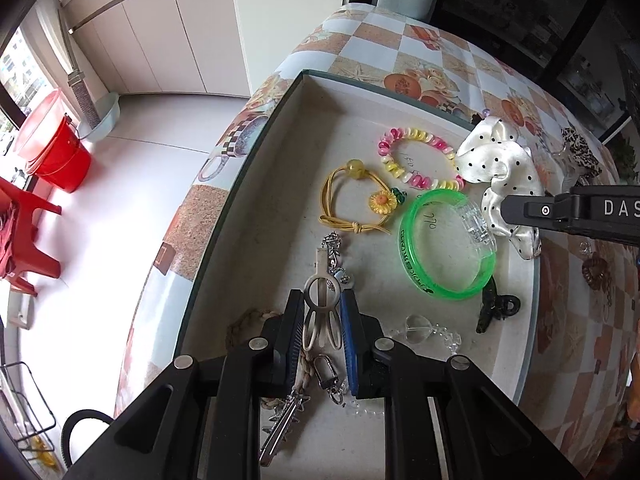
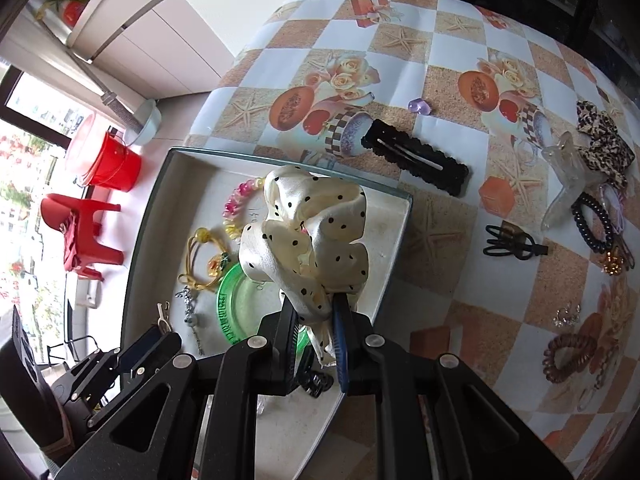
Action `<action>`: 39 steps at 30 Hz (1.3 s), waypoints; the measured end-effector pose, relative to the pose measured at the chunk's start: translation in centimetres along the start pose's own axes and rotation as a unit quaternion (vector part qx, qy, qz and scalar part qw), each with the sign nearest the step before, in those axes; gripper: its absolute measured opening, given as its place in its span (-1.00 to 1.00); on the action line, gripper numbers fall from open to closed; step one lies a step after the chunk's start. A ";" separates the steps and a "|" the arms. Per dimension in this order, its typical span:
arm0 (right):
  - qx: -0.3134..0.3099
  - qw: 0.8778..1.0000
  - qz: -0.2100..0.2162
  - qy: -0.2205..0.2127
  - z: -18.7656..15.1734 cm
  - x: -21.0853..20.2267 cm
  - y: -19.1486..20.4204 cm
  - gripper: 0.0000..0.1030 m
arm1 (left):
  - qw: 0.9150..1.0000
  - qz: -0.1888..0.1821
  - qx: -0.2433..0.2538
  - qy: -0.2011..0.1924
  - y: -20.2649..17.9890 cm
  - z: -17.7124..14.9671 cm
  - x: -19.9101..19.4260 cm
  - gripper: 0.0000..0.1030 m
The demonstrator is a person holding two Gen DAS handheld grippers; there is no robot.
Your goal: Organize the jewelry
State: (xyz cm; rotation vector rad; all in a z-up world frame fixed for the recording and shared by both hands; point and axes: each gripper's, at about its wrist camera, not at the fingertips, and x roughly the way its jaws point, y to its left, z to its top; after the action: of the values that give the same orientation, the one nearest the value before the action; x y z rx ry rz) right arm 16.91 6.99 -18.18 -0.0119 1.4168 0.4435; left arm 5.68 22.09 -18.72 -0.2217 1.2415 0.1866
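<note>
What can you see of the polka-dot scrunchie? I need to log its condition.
The scrunchie is cream, satin-looking fabric with small black dots, gathered into glossy ruffles. The right gripper is shut on its lower edge and holds it above the tray, bunched and upright. It hangs over the green bangle; whether it touches anything below cannot be told.

floor (image 1: 168, 152): pale tiles, sunlit | red bucket (image 1: 60, 160): on my floor by the window (image 1: 16, 64) | red plastic chair (image 1: 24, 240): just beside bucket | white cabinets (image 1: 160, 32): behind bucket | table (image 2: 440, 60): checkered fruit-print cloth
</note>
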 end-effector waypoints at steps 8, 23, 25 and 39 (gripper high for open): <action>0.009 1.000 0.001 0.020 0.6 1.4 -0.7 -0.52 | 1.000 0.020 0.015 0.008 -0.7 -0.3 0.8 -0.58; -0.003 1.000 0.008 0.015 -0.1 -0.4 0.7 0.33 | 0.999 0.038 0.021 0.018 -1.0 -0.4 0.2 -0.57; -0.005 1.000 0.001 0.010 -0.4 -1.0 0.8 0.41 | 0.999 0.039 0.020 0.019 -0.9 -0.5 0.0 -0.57; -0.004 0.999 -0.031 -0.003 -5.0 -3.9 0.6 0.55 | 0.999 0.048 0.023 -0.006 -1.3 -1.5 -3.7 1.00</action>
State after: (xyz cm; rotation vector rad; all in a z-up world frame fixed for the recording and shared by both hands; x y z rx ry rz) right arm 11.65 5.08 -15.16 -0.0612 1.4039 0.3972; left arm 3.47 20.37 -15.59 -0.1218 1.2441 0.2412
